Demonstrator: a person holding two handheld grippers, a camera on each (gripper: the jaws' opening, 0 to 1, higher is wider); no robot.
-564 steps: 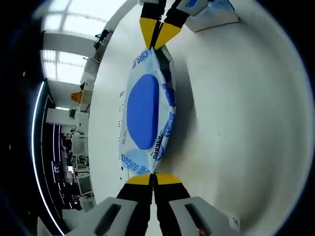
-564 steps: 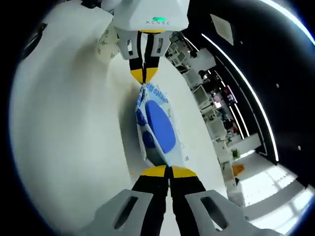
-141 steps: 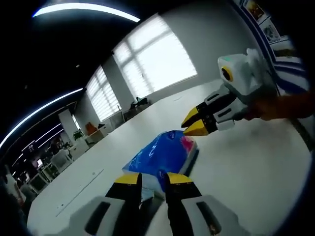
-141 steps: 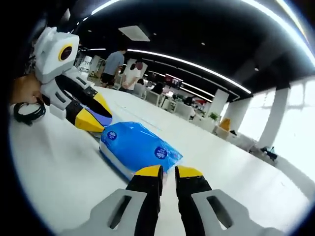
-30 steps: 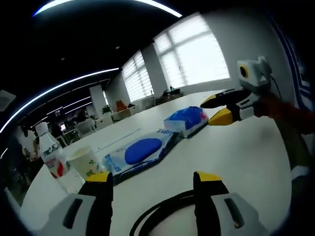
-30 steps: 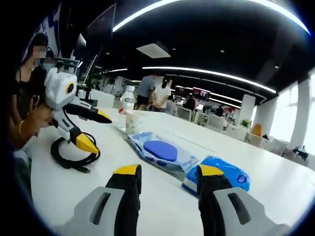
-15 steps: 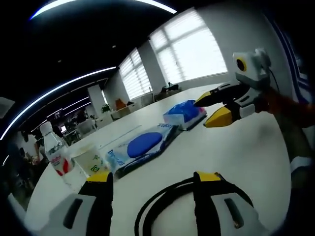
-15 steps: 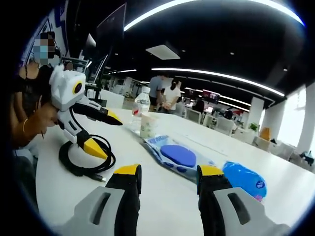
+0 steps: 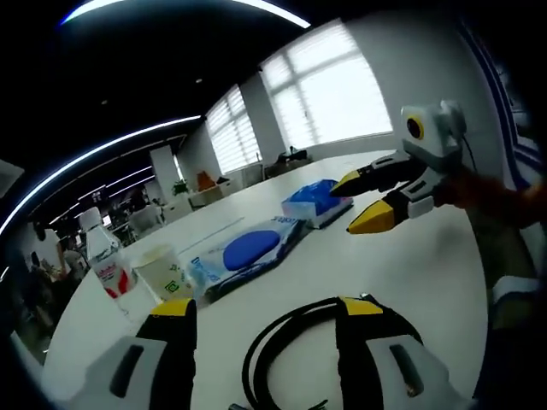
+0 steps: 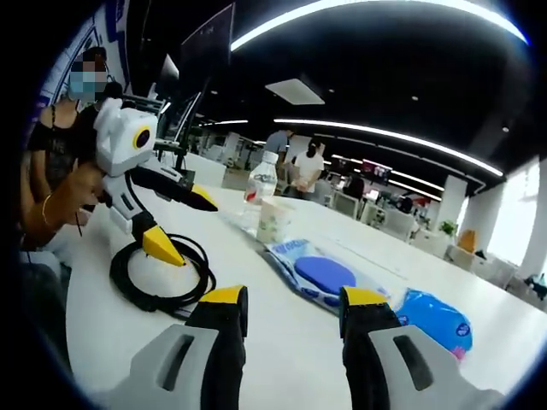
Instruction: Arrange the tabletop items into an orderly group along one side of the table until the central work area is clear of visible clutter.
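Note:
A coiled black cable (image 9: 295, 354) lies on the white table (image 9: 427, 282) just ahead of my left gripper (image 9: 267, 307), which is open above it; the cable (image 10: 162, 273) lies at the left in the right gripper view. Further along sit a flat wipes pack with a blue oval (image 9: 248, 250) (image 10: 323, 278), a blue tissue pack (image 9: 314, 202) (image 10: 436, 320), a paper cup (image 9: 162, 272) (image 10: 273, 220) and a water bottle (image 9: 104, 260) (image 10: 259, 198). My right gripper (image 10: 286, 297) is open, empty, low over the table. It enters the left gripper view (image 9: 369, 201) from the right, jaws apart.
A person's hand (image 10: 73, 201) holds the left gripper at the table's near side. Other people stand far back among office desks (image 10: 295, 171). Windows (image 9: 333, 94) line the far wall. Bare tabletop (image 10: 282, 359) stretches in front of my right gripper.
Both views have shifted slightly: the cable now sits closer under my left gripper, and the right gripper view has swung so the cup and bottle sit nearer centre. The items themselves have not moved.

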